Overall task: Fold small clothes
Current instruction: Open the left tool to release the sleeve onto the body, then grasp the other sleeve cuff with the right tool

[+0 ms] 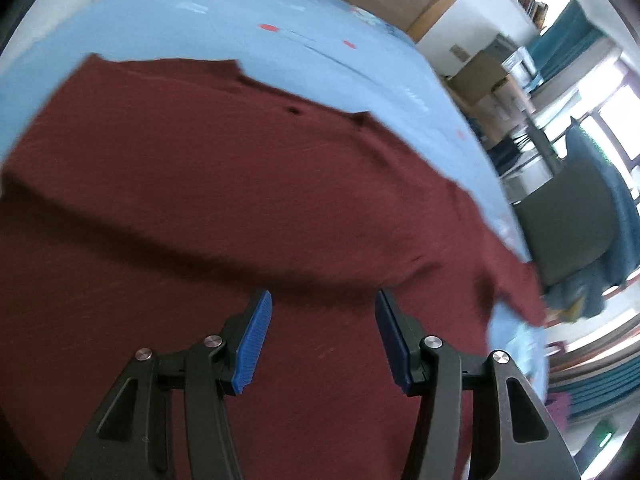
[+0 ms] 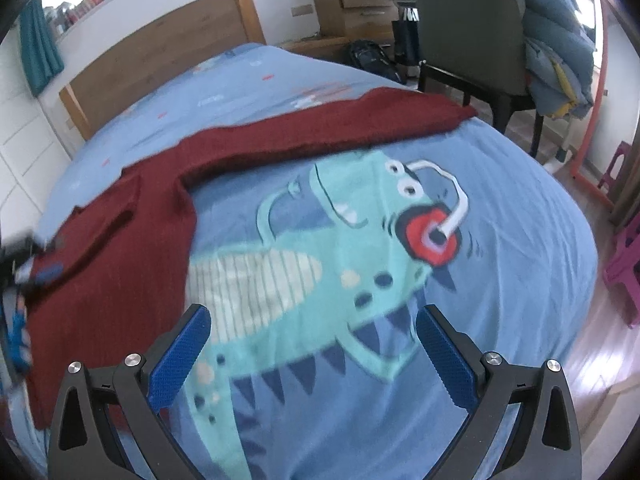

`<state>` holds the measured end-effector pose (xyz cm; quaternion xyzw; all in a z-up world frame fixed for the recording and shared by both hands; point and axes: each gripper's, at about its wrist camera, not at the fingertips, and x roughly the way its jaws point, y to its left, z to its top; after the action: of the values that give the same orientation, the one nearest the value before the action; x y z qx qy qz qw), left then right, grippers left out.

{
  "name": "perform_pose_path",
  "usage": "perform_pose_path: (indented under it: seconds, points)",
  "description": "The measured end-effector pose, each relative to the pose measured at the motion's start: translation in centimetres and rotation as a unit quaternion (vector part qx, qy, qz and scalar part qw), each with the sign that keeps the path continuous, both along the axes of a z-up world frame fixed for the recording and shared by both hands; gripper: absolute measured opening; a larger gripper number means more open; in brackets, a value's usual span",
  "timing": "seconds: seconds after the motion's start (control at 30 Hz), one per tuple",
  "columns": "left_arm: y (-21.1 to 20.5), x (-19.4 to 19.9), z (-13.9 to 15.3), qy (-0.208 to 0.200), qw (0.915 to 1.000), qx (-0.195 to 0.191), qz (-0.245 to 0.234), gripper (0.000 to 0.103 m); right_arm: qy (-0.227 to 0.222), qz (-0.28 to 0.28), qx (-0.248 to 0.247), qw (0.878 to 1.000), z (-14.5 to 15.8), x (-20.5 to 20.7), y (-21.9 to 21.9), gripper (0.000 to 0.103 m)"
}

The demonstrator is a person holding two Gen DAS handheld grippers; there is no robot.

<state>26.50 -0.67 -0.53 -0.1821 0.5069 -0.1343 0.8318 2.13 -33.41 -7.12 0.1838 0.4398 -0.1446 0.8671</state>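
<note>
left hand-held gripper (image 1: 322, 336): jaws apart, nothing between the blue pads; hangs over the cloth, released, tilted down at it
right hand-held gripper (image 2: 312, 356): jaws wide apart, empty; hovers over bare bedsheet, not over the garment
garment (image 1: 240, 200): dark red knit top, spread on the bed; fills most of the left wrist view, directly under and ahead of the left jaws
garment from right side (image 2: 120, 280): lies to the left of the right jaws, apart from them; one long strip, likely a sleeve (image 2: 340, 124), runs up and to the right across the far part of the sheet
long axis: sleeve strip runs left-to-right in the right wrist view; body hangs toward the near-left edge
nearer hand: left, clearly; the right one must cross over the dinosaur print (image 2: 340, 240) to reach the cloth
fold state: judged early, a crease crosses the body, top not compact yet
bedsheet (image 1: 280, 12): light blue, beyond the garment's far edge
far: wooden headboard (image 2: 160, 52), chair (image 2: 460, 32), blurred
</note>
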Motion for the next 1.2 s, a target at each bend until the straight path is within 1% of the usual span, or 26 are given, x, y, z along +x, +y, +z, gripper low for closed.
perform_pose_path:
  seconds: [0.03,0.2,0.27,0.37,0.47,0.6,0.73,0.83,0.9,0.93,0.97,1.0,1.03,1.07,1.13,1.2]
  points:
    - [0.6,-1.0,-0.4,0.004,0.9999,0.013,0.002,0.048,-0.001,-0.003,0.003,1.0,-0.1,0.3,-0.3,0.103]
    - [3.3,-5.8,-1.6,0.023,0.9983,0.045,0.029,0.048,-0.005,-0.008,0.003,1.0,-0.5,2.6,-2.0,0.103]
    - [4.4,-7.6,-2.1,0.03,0.997,0.056,0.045,0.048,-0.007,-0.015,0.022,1.0,-1.1,3.5,-3.2,0.103]
    - [4.9,-9.5,-2.1,0.033,0.9955,0.072,0.052,0.048,-0.008,-0.031,0.049,0.998,-2.1,4.7,-5.4,0.103]
    - [4.7,-11.0,-1.9,0.032,0.9929,0.104,0.049,0.048,-0.003,-0.042,0.052,0.998,-3.0,6.2,-7.6,0.103]
    - [5.0,-12.0,-1.8,0.038,0.9918,0.109,0.054,0.048,-0.015,-0.076,0.098,0.992,-4.3,7.7,-11.6,0.102]
    - [6.1,-12.8,-1.0,0.035,0.9915,0.113,0.054,0.048,-0.033,-0.127,0.144,0.981,-5.3,9.3,-16.4,0.098]
    - [6.1,-12.6,-0.7,0.036,0.9913,0.113,0.057,0.048,-0.053,-0.147,0.164,0.974,-5.4,10.4,-18.7,0.097]
    - [6.4,-12.2,-0.6,0.039,0.9909,0.113,0.061,0.048,-0.065,-0.159,0.175,0.969,-5.5,11.2,-20.2,0.089]
    - [6.5,-12.2,-0.6,0.04,0.9907,0.113,0.063,0.048,-0.068,-0.168,0.181,0.967,-5.6,11.6,-21.0,0.081]
    - [6.6,-12.3,-0.6,0.039,0.9906,0.114,0.065,0.048,-0.072,-0.177,0.188,0.963,-5.8,11.8,-21.8,0.075]
    - [7.1,-12.5,-0.4,0.039,0.9905,0.115,0.066,0.048,-0.079,-0.186,0.196,0.96,-5.9,11.9,-22.5,0.073]
    - [7.4,-12.8,-0.3,0.038,0.9903,0.116,0.066,0.048,-0.087,-0.195,0.205,0.955,-6.1,12.0,-23.3,0.067]
    - [7.5,-12.9,-0.3,0.039,0.9901,0.118,0.067,0.048,-0.093,-0.204,0.213,0.951,-6.3,12.2,-24.1,0.063]
    - [7.8,-12.9,-0.3,0.04,0.9898,0.118,0.068,0.048,-0.107,-0.219,0.229,0.943,-6.6,12.3,-25.3,0.061]
    - [8.1,-13.0,-0.4,0.042,0.9894,0.12,0.07,0.048,-0.13,-0.239,0.246,0.93,-6.8,12.1,-26.5,0.061]
